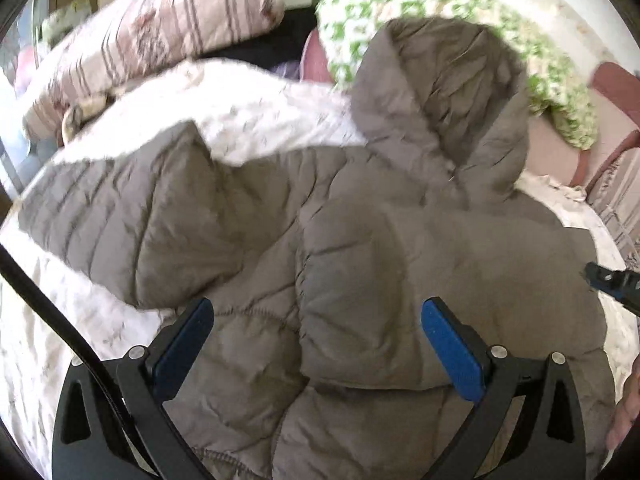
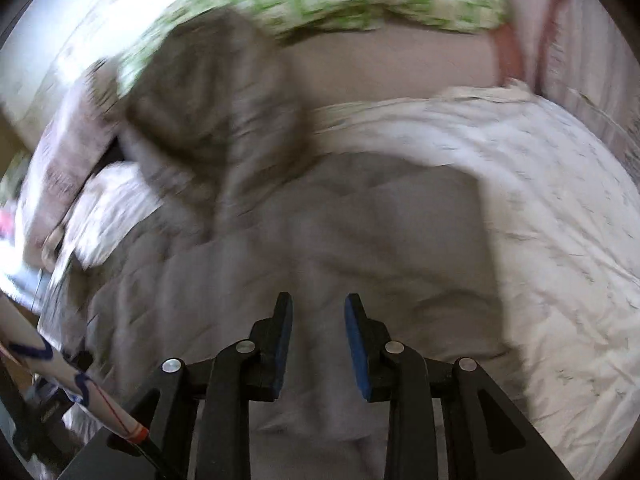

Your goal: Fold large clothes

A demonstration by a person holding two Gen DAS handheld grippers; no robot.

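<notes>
white bedspread (image 1: 248,120) w/ grey puffer jacket (image 1: 360,220), pillows behind; left hand-held gripper (image 1: 316,344) released, right hand-held gripper (image 2: 318,344) narrowed, gripping nothing.

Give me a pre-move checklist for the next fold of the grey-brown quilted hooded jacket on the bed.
1. Grey-brown quilted hooded jacket lies on the white bedspread: ok.
2. Hood clear of the green-patterned pillow: not ok, it rests against it.
3. Left sleeve folded in: not ok, it is spread outward.
4. Left gripper open above the jacket: ok.
5. Right gripper has fabric between its pads: cannot tell; the jaws are narrow and the picture is blurred.
6. Jacket hem flat: cannot tell, hidden.
</notes>
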